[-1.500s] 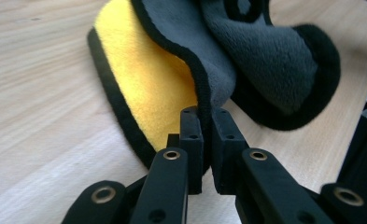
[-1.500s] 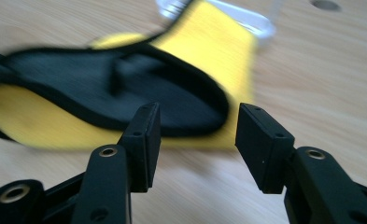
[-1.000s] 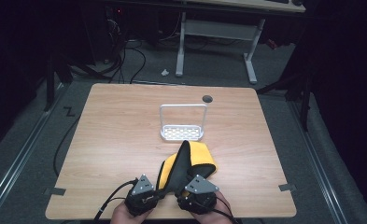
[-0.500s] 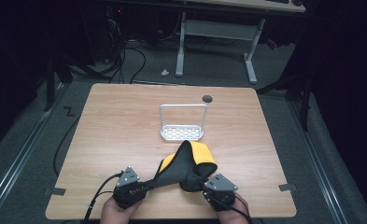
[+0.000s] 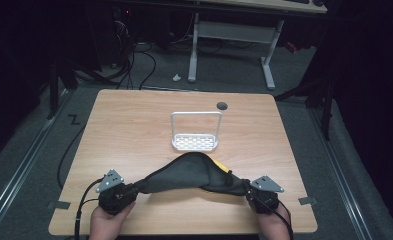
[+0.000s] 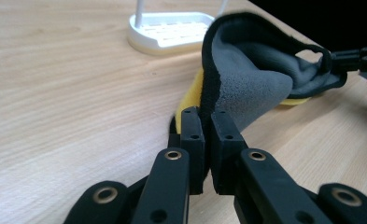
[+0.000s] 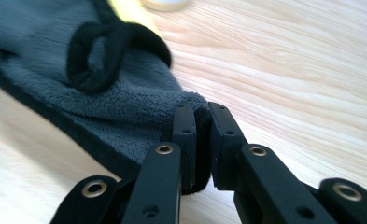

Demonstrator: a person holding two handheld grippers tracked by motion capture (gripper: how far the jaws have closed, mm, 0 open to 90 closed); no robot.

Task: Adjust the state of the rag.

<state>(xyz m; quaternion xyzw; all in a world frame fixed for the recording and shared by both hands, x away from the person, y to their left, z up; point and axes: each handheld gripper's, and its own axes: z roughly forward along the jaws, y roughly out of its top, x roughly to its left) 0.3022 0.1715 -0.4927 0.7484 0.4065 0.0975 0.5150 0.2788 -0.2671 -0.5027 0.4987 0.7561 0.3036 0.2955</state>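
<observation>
Since the hands have drawn apart over the last second, the grey microfibre cloth (image 5: 191, 175) now spans between them at the surface's 6 o'clock edge, the left gripper (image 5: 129, 191) and right gripper (image 5: 249, 189) each clamped on a corner; the spreading looks nearly finished, with the white rack (image 5: 195, 142) toward 12 o'clock.

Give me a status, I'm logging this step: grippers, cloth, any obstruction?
Left gripper and right gripper shut on opposite corners. Grey cloth stretched between them, sagging, yellow side under. White rack beyond, clear.
</observation>
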